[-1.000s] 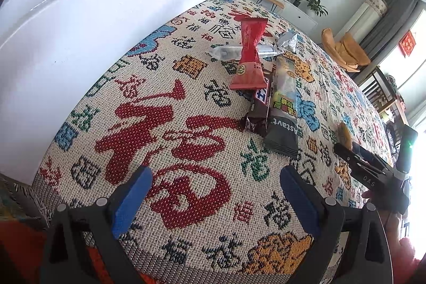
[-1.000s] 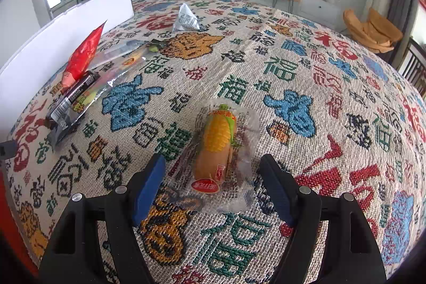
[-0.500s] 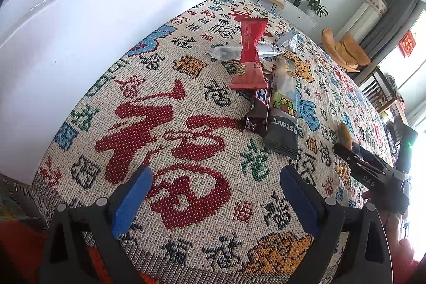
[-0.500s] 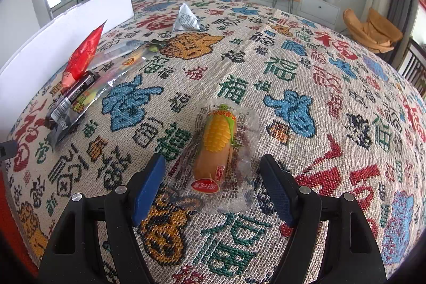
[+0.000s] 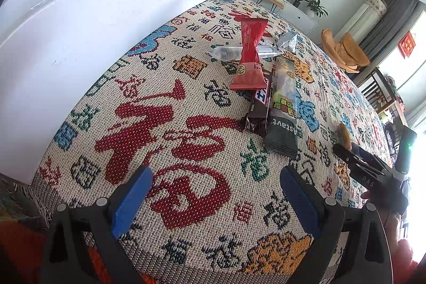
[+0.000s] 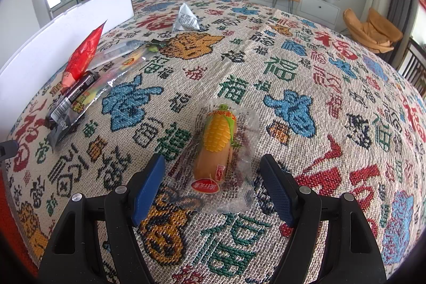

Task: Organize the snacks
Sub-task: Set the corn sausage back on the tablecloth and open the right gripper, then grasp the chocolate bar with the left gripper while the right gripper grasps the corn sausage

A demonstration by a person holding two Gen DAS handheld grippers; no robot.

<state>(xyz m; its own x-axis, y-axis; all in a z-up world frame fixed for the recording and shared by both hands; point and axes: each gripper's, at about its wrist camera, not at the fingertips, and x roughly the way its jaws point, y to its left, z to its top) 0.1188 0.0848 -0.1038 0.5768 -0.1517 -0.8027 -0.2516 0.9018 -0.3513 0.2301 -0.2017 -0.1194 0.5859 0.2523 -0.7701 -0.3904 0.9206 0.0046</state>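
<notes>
A clear-wrapped corn sausage (image 6: 217, 148) lies on the patterned cloth between the spread fingers of my open right gripper (image 6: 213, 188), which is not touching it. In the left wrist view a cluster of snacks lies ahead: a red packet (image 5: 249, 57), a dark chocolate bar (image 5: 259, 105), a long grey-and-green packet (image 5: 283, 103), a clear tube packet (image 5: 226, 52) and a silver pouch (image 5: 287, 40). My left gripper (image 5: 215, 193) is open and empty over the cloth, well short of them. The right gripper body (image 5: 372, 172) shows at the far right.
A white board (image 5: 93, 31) stands along the left edge of the table; it also shows in the right wrist view (image 6: 53, 44). The silver pouch (image 6: 186, 20) lies far back. The cloth edge (image 5: 186, 265) runs just below my left gripper.
</notes>
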